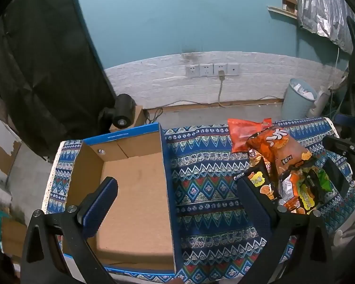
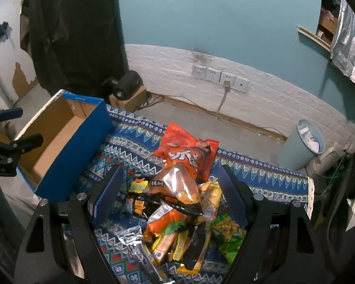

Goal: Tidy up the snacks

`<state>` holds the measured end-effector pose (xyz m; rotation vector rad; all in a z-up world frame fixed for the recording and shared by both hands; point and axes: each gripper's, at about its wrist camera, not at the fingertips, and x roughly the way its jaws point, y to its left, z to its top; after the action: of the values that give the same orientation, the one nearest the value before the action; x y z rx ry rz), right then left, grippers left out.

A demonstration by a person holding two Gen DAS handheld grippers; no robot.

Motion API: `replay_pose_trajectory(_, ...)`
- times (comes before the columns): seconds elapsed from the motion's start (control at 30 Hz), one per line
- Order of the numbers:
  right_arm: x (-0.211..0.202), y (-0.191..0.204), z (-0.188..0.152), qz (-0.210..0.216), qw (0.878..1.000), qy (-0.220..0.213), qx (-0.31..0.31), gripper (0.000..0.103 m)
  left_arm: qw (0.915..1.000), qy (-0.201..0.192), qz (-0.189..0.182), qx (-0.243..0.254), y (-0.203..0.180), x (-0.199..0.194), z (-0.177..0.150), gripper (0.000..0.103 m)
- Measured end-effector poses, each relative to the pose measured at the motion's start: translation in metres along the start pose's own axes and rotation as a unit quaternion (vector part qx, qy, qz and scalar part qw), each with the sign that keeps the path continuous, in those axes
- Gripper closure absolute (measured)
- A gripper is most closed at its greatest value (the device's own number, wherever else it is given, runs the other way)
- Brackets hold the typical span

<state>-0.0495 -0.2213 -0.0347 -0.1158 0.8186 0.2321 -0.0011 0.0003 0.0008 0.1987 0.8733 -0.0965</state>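
An empty cardboard box (image 1: 92, 158) with blue outer walls (image 2: 82, 142) stands on the left of a blue patterned tablecloth (image 1: 206, 165). A heap of snack packets (image 1: 284, 165) lies on the right: orange and red bags on top, with yellow, green and black packs underneath. My left gripper (image 1: 175, 182) is open, one finger over the box floor and the other near the heap's left edge. My right gripper (image 2: 171, 175) hovers open over the snack heap (image 2: 177, 189), its fingers on either side of an orange bag with a clear window, with no pad pressing on it.
A light-blue waste bin (image 2: 303, 144) stands on the floor beyond the table's right end. A black lamp (image 1: 122, 113) sits on a small carton behind the box. Wall sockets (image 1: 213, 69) with a plugged cable are at the back, and dark fabric (image 1: 42, 71) hangs at the left.
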Motion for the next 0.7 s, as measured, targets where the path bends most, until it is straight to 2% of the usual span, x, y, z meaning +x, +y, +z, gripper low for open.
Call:
replay_pose_trajectory(0.27,0.0007,0.0012,-0.0002,-0.001,1.000,0.007,-0.001,0.023,0.9999,-0.001,0.009,0.004,-0.0004,-0.0045,-0.0046,0.001)
replay_pose_trajectory(0.7,-0.0003,0.0012,-0.0008,-0.002,1.000,0.006,-0.001,0.023,1.0000,0.005,0.003,0.005,-0.0029,-0.0009,0.0003,0.001)
